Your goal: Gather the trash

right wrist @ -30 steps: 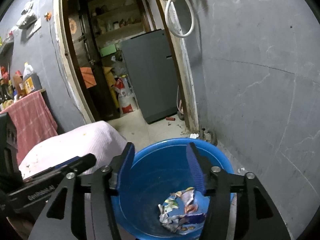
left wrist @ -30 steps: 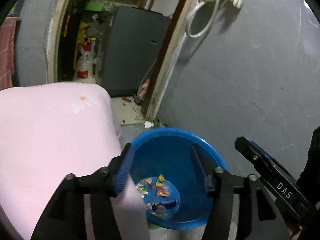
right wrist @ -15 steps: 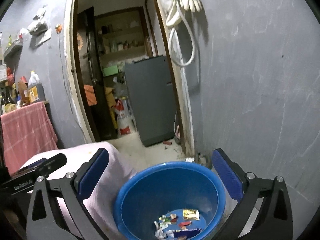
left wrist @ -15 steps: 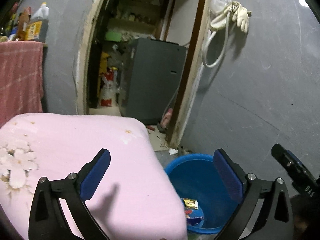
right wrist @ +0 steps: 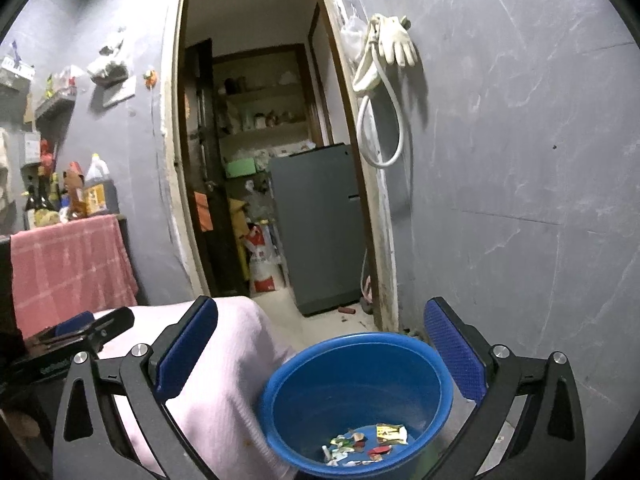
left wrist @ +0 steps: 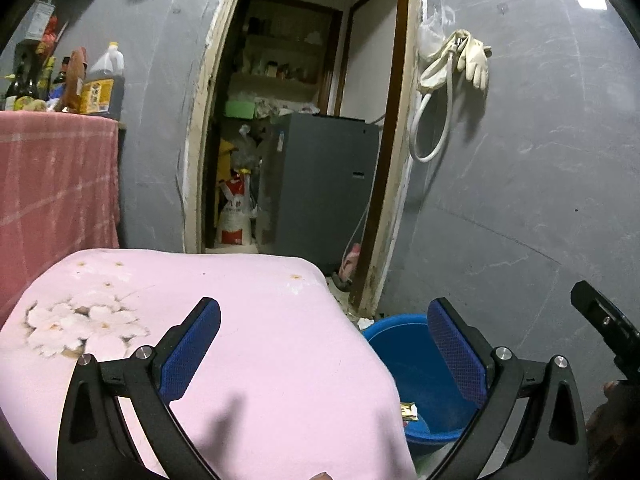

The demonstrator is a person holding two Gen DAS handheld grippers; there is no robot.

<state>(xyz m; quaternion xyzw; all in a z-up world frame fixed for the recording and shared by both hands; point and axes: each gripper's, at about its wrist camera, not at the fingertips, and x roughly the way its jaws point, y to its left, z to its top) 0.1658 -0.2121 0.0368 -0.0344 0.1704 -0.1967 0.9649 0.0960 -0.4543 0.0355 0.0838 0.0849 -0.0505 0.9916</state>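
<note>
The bucket [right wrist: 420,364] looks like glossy, smooth blue plastic; the scraps [right wrist: 366,442] in it read as crinkled printed paper or foil. The pink cover [left wrist: 248,336] is soft matt cloth. Claw pads [right wrist: 454,350] are blue with a fine grid texture on matt black arms. The wall [right wrist: 520,160] is rough, scuffed grey.

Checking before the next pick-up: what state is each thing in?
Left hand-held gripper: open, empty.
Right hand-held gripper: open, empty.
Blue basin: upright on the floor, scraps in its bottom.
Scraps: loose in the basin.
Pink cloth: draped, bare.
Glove: hanging on the wall.
</note>
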